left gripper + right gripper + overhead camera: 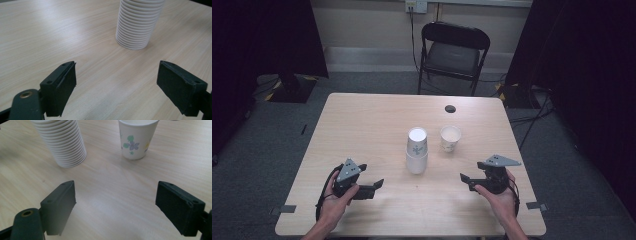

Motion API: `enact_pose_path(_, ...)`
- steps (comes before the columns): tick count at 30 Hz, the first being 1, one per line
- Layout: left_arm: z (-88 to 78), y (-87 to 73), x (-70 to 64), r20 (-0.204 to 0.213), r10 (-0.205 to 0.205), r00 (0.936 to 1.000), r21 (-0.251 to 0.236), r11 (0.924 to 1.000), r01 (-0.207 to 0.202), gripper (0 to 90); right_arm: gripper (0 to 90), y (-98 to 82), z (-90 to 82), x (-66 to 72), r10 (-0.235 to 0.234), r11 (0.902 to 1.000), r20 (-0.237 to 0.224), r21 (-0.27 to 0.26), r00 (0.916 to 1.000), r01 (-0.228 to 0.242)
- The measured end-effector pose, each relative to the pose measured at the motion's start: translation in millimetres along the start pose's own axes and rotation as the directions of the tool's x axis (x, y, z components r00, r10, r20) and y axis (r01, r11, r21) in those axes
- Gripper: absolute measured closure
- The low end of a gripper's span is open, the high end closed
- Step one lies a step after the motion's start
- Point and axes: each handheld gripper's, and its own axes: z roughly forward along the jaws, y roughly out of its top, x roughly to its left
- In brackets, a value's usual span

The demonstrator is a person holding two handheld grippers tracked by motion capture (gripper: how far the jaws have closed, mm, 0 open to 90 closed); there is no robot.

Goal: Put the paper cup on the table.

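Well, from the high view the work looks barely begun: the stack of paper cups (417,150) stands upright at the middle of the wooden table (362,125), and a single flowered cup (450,138) stands just to its right, apart from it and a little farther off. The left gripper (374,187) rests near the table's near-left edge and the right gripper (464,180) near the near-right, both pointing inward and well short of the cups; a folding chair (452,52) waits beyond the far edge. In the left gripper view the jaws stand wide apart over bare wood, holding nothing, with the ribbed foot of the stack ahead and to the right. In the right gripper view the jaws are likewise spread and empty; the stack sits far left, the single cup far right, upright, and what shows of its inside looks empty, though its floor is hidden. I'd judge this the approach step; next, one gripper likely needs to steady the stack while the other closes gently on a cup without crushing it.
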Motion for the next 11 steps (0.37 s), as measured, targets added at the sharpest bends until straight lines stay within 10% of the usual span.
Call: enact_pose_path(11,2.2,-1.4,3.4,0.000,-0.015,0.9999,0.010,0.9998,0.015,15.7,14.9,-24.9,-13.3,-2.0,0.033,0.9994,0.030,0.006,0.9990,-0.033)
